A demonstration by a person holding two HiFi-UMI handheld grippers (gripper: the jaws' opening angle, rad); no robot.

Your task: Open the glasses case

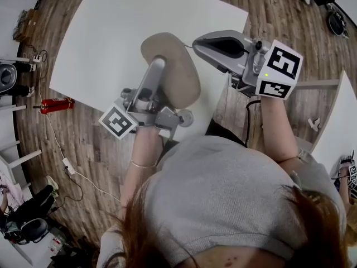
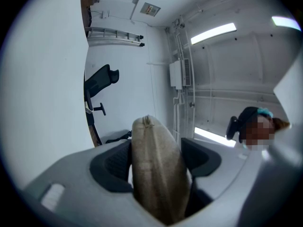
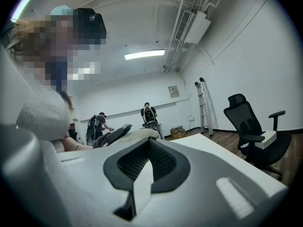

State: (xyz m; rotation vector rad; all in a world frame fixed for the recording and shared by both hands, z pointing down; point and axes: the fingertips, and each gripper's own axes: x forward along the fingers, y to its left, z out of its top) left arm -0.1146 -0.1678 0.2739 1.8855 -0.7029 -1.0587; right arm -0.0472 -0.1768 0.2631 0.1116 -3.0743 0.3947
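In the head view my left gripper (image 1: 162, 68) holds a beige oval glasses case (image 1: 175, 74) on edge above the near side of the white table (image 1: 106, 38). The left gripper view shows the closed case (image 2: 156, 169) standing between the two dark pads (image 2: 113, 162), which press on its sides. My right gripper (image 1: 207, 46) hovers just right of the case, pointing towards it, jaws shut with nothing between them. Past those shut jaws (image 3: 149, 150), the right gripper view shows the case's beige top (image 3: 137, 134).
A second white table (image 1: 340, 127) stands at the right. A red object (image 1: 53, 105) and cables lie on the wooden floor at the left. A black office chair (image 3: 246, 122), a ladder (image 3: 203, 103) and two people (image 3: 149, 112) are across the room.
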